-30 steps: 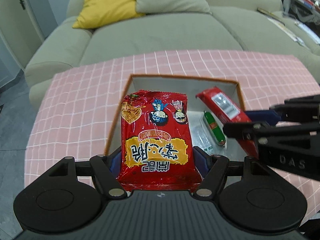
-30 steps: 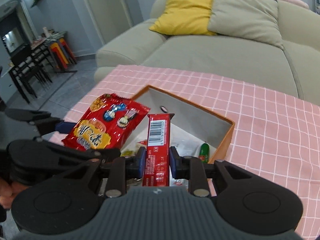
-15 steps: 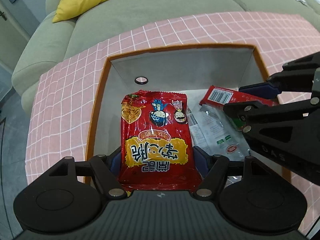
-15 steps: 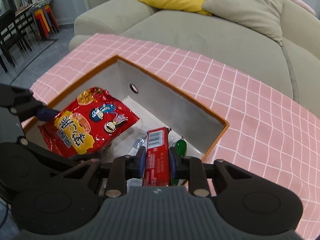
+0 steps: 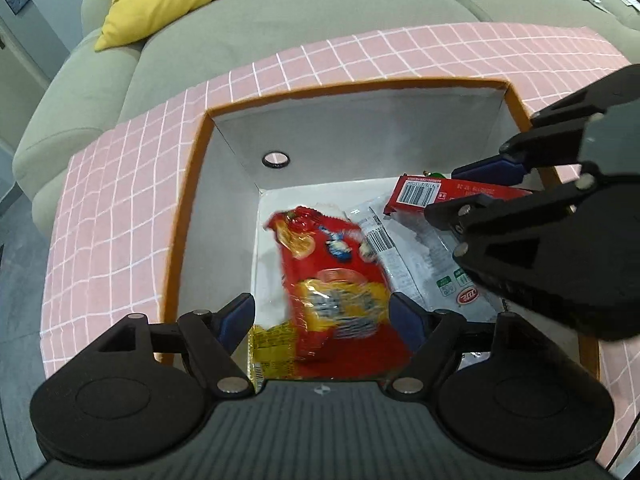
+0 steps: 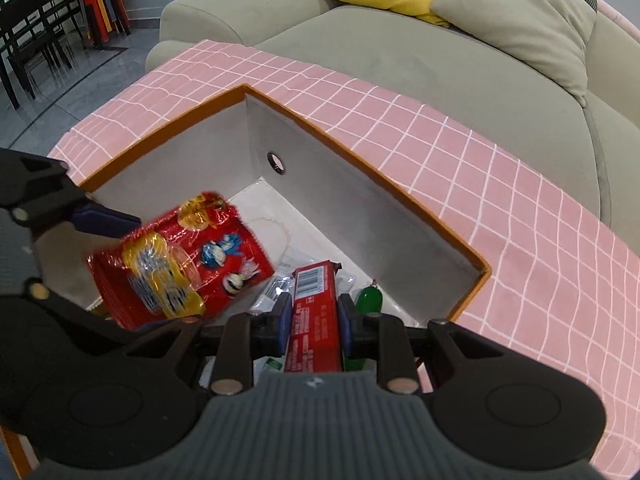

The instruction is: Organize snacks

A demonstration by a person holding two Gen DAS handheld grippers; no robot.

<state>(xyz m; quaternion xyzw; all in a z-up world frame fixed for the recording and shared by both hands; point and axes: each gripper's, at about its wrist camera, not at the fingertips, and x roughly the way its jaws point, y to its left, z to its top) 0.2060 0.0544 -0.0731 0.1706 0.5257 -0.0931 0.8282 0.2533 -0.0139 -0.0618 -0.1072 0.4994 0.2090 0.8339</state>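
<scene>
An orange-rimmed box (image 5: 352, 90) (image 6: 360, 160) with grey inner walls stands on the pink checked cloth. Low inside it, my left gripper (image 5: 320, 308) has its jaws opening. The red noodle-snack bag (image 5: 336, 272) (image 6: 180, 264) lies blurred and tilted between them, loose from the pads. In the right wrist view one blue left fingertip (image 6: 108, 220) shows beside the bag. My right gripper (image 6: 315, 304) (image 5: 468, 190) is shut on a long red snack bar (image 6: 310, 280) (image 5: 420, 194), held over the box's right side.
On the box floor lie clear plastic packets (image 5: 400, 256), a green sausage (image 6: 370, 298) and a yellow packet (image 5: 272, 344). A grey-green sofa (image 6: 400, 52) with a yellow cushion (image 5: 160, 0) stands behind the table. Dark chairs (image 6: 32, 40) are at the far left.
Both grippers have sunk into the box. The left jaws have widened and the red bag has slipped loose and tilted. The right gripper still clamps the bar.
</scene>
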